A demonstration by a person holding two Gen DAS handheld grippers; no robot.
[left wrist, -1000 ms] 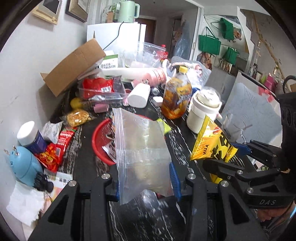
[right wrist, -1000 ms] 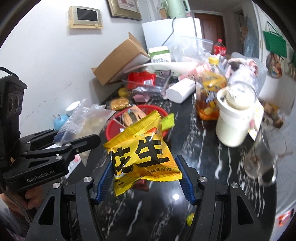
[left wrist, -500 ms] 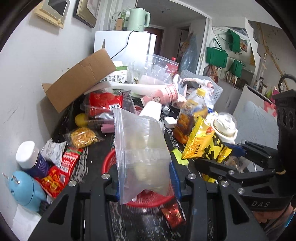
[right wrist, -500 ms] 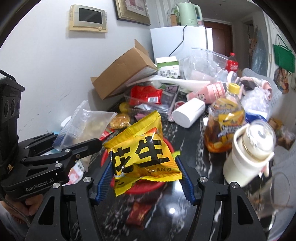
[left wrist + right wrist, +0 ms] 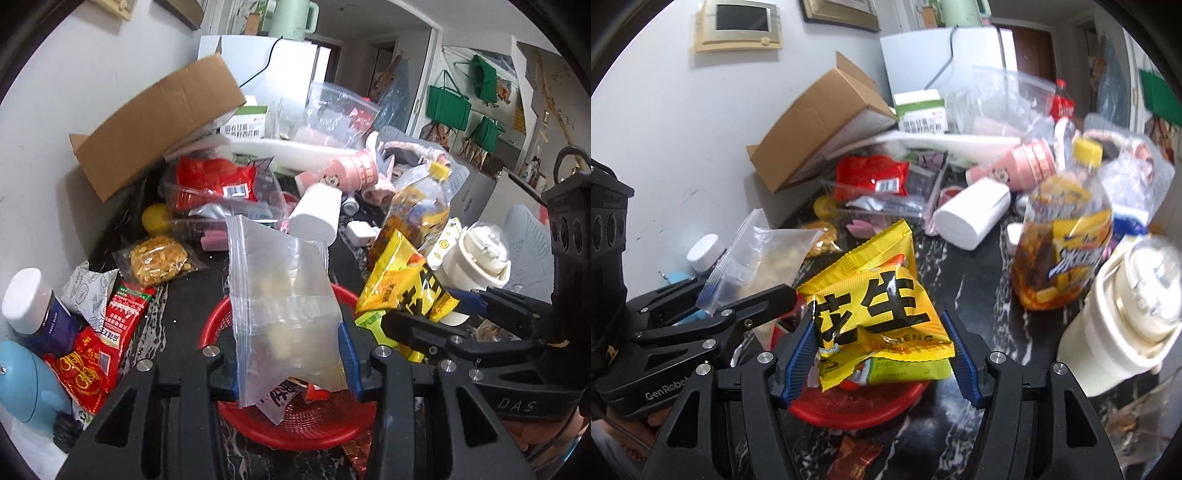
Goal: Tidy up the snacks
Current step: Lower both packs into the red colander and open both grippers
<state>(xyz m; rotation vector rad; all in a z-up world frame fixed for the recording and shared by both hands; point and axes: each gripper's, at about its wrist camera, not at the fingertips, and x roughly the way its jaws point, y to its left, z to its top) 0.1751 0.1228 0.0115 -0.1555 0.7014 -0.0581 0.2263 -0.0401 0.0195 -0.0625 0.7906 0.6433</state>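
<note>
- Over the red basket (image 5: pixel 295 424): my left gripper (image 5: pixel 291 354) is clamped on a clear zip bag (image 5: pixel 284 306); bag stands up from the jaws, its lower corner hanging just above packets already in the basket.
- Right gripper (image 5: pixel 882 354) is closed on a yellow packet (image 5: pixel 875 306), also above the basket (image 5: pixel 857 406), just beside the left gripper.
- Judgement: both loads are poised for the drop into the basket.
- Risk: grippers sit close; a release together could knock one against the other.
- Risk: bag is slick and floppy, could slide over the rim onto the table (image 5: pixel 177 314).
- Risk: bottle (image 5: pixel 1063 243) and white jar (image 5: pixel 1126 317) stand near the right gripper; a wide swing could tip them.
</note>
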